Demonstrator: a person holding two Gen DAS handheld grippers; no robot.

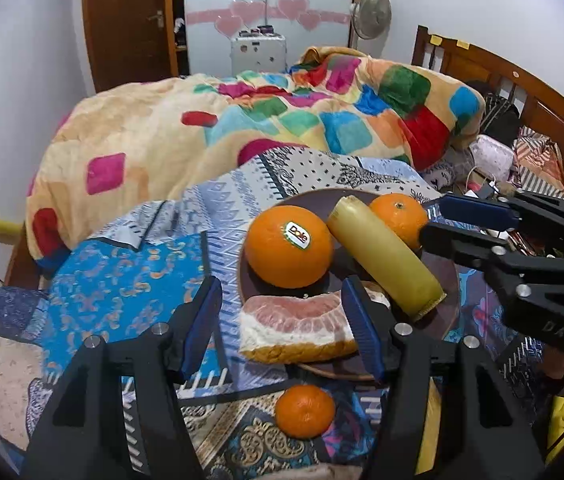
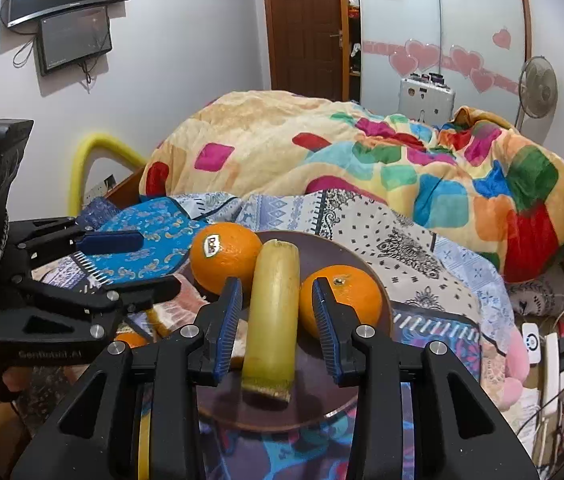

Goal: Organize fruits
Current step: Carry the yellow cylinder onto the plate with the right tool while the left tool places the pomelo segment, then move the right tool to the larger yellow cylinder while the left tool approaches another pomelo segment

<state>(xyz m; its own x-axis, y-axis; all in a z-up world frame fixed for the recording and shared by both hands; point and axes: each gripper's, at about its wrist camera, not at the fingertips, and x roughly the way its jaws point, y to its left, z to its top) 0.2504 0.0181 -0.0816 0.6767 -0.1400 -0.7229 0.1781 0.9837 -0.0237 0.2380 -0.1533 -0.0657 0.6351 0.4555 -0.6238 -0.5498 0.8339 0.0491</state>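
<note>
Nearest, one mandarin (image 1: 304, 411) lies unplaced on the bed at the plate's (image 1: 451, 276) near rim, while orange (image 1: 289, 246), cane piece (image 1: 381, 254), second mandarin (image 1: 398, 214) and pomelo wedge (image 1: 295, 330) sit plated; left tool (image 1: 282, 330) spread empty, right tool (image 2: 278, 322) apart, straddling the cane unpressed.

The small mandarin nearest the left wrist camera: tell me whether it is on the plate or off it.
Off. The small mandarin lies on the patterned cloth just outside the rim of the brown plate, apart from the pomelo wedge.
</note>
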